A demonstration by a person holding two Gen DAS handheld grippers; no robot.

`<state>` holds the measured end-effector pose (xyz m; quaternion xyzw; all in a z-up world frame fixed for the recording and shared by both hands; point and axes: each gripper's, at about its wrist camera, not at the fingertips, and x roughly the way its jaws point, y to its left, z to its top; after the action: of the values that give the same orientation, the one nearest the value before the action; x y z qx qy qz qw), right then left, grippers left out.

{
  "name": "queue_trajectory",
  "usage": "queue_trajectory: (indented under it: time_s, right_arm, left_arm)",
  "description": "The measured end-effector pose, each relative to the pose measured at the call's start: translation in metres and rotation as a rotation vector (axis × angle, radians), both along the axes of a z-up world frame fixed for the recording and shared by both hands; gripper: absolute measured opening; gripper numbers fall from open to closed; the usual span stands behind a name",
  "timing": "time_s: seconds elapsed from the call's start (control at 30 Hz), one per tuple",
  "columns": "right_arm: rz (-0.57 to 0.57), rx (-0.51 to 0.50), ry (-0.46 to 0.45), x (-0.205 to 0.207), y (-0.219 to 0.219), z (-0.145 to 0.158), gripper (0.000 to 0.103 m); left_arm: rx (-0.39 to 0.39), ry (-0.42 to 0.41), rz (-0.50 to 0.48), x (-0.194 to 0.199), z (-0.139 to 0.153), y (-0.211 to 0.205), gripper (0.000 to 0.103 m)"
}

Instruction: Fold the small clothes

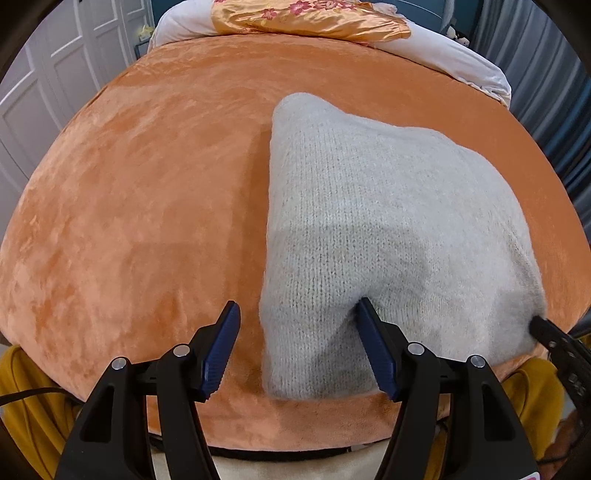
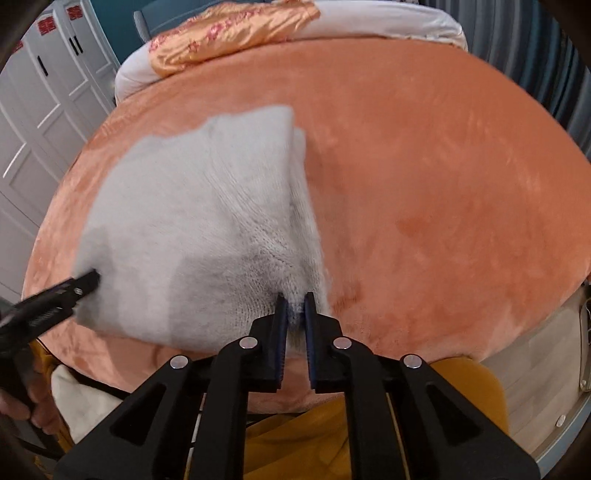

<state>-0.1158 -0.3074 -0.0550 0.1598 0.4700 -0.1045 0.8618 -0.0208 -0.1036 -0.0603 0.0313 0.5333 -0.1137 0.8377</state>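
A light grey knitted garment (image 1: 369, 221) lies folded on the orange velvet bed cover (image 1: 147, 184). My left gripper (image 1: 297, 314) is open, its jaws standing either side of the garment's near left corner; the right blue pad (image 1: 373, 343) presses into the knit. In the right wrist view the garment (image 2: 192, 221) lies to the left and my right gripper (image 2: 294, 304) is shut on its near right corner. The left gripper shows there at the garment's left edge (image 2: 79, 284). The right gripper's tip shows in the left wrist view (image 1: 543, 328).
A white pillow (image 1: 443, 55) and an orange floral satin cloth (image 1: 314, 18) lie at the bed's far end. White wardrobe doors (image 2: 37, 110) stand left, grey curtains (image 2: 535, 48) right. The person's mustard clothing (image 2: 461, 387) is at the near bed edge.
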Motion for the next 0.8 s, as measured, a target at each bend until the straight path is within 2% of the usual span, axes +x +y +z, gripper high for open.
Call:
queue_trajectory:
  time_s: [0.1, 0.17, 0.23, 0.3, 0.37, 0.4, 0.43, 0.47, 0.6, 0.73, 0.8]
  right_arm:
    - [-0.022, -0.041, -0.052, -0.015, 0.004, 0.022, 0.010]
    - [0.007, -0.040, -0.088, -0.014, 0.012, 0.035, 0.010]
    - [0.052, -0.031, -0.086, -0.005, 0.021, 0.033, 0.010]
    - [0.092, -0.040, -0.029, 0.006, 0.031, 0.015, 0.010]
    - [0.127, -0.026, 0.086, 0.021, 0.035, -0.024, 0.010]
    - [0.136, -0.020, 0.117, 0.024, 0.035, -0.038, 0.006]
    - [0.136, -0.018, 0.111, 0.024, 0.034, -0.040, 0.006]
    - [0.139, -0.018, 0.098, 0.023, 0.034, -0.035, 0.006]
    - [0.126, -0.006, -0.049, 0.019, 0.013, 0.016, 0.008]
    - [0.060, 0.040, -0.115, 0.043, -0.026, 0.034, 0.036]
    - [0.047, 0.046, -0.099, 0.065, -0.037, 0.026, 0.039]
  left_arm:
    - [0.005, -0.003, -0.003, 0.000, 0.000, 0.000, 0.064]
    - [0.002, -0.002, -0.002, 0.000, -0.001, 0.001, 0.065]
    - [0.001, 0.000, 0.002, 0.000, -0.001, 0.001, 0.066]
    - [0.002, 0.001, 0.009, 0.000, -0.001, 0.002, 0.068]
    - [-0.004, 0.007, 0.014, 0.001, -0.001, 0.003, 0.069]
    - [-0.010, 0.013, 0.015, 0.001, -0.001, 0.003, 0.069]
    - [-0.020, 0.019, 0.013, 0.002, 0.001, 0.004, 0.069]
    - [-0.035, 0.017, 0.013, 0.002, 0.006, 0.007, 0.068]
    - [-0.087, -0.034, 0.040, 0.005, 0.033, 0.016, 0.067]
    - [-0.108, -0.057, 0.047, 0.024, 0.046, 0.011, 0.067]
    - [-0.101, -0.063, 0.050, 0.034, 0.047, 0.005, 0.067]
